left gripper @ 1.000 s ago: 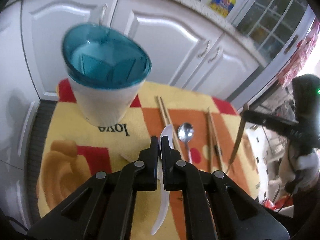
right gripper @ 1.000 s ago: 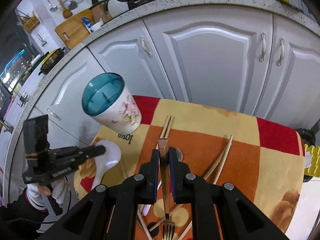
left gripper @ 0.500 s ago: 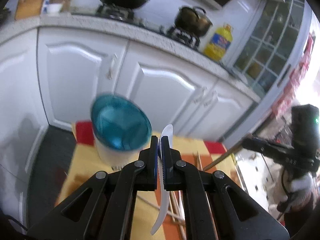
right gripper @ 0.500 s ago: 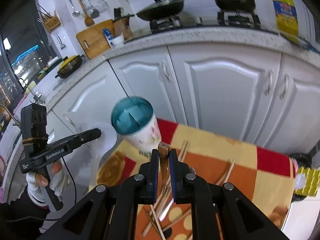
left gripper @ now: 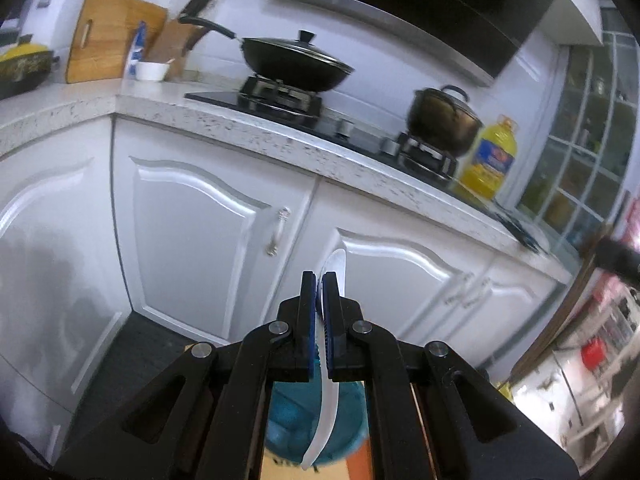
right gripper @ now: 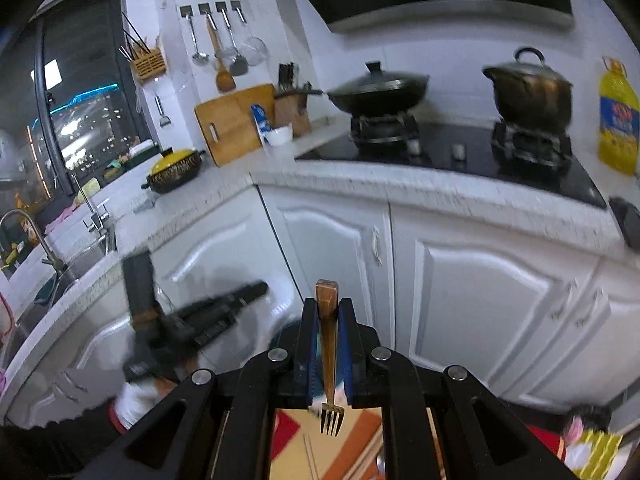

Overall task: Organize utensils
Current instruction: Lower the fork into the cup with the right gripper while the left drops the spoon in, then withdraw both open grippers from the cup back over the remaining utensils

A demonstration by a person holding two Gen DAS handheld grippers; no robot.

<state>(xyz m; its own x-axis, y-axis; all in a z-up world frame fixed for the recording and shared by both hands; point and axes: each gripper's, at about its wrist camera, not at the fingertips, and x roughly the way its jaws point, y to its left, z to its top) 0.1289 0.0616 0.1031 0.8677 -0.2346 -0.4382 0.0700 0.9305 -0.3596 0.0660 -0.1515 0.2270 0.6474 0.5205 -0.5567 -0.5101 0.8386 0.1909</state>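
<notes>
The left gripper (left gripper: pixel 319 280) is clamped on a white plastic spoon (left gripper: pixel 325 400): its handle end pokes up past the blue pads, and the rest curves down behind the jaws. Straight below the pads sits the teal-rimmed utensil holder (left gripper: pixel 288 416), its divided inside partly showing between the gripper's black links. Under the holder lies the orange and yellow cloth (left gripper: pixel 356 468); dark lettering at the holder's base is cut off and cannot be read.

The right gripper (right gripper: pixel 327 304) is pinched narrow on a bronze-coloured fork (right gripper: pixel 329 360), handle up, tines hanging down over the same cloth (right gripper: pixel 352 424). A sliver of the holder's teal rim (right gripper: pixel 280 340) shows just left of the jaws. Further left of the holder, blurred, is the left gripper's body in a white-gloved hand (right gripper: pixel 138 396); white print along its side is too smeared to read.

Beyond the holder stand white cabinet doors (left gripper: pixel 200 240) under a speckled counter. On the counter are a black wok (left gripper: pixel 296 60), a dark pot (left gripper: pixel 440 120) and a yellow oil bottle (left gripper: pixel 490 160) with a blue and red label, its writing illegible.
</notes>
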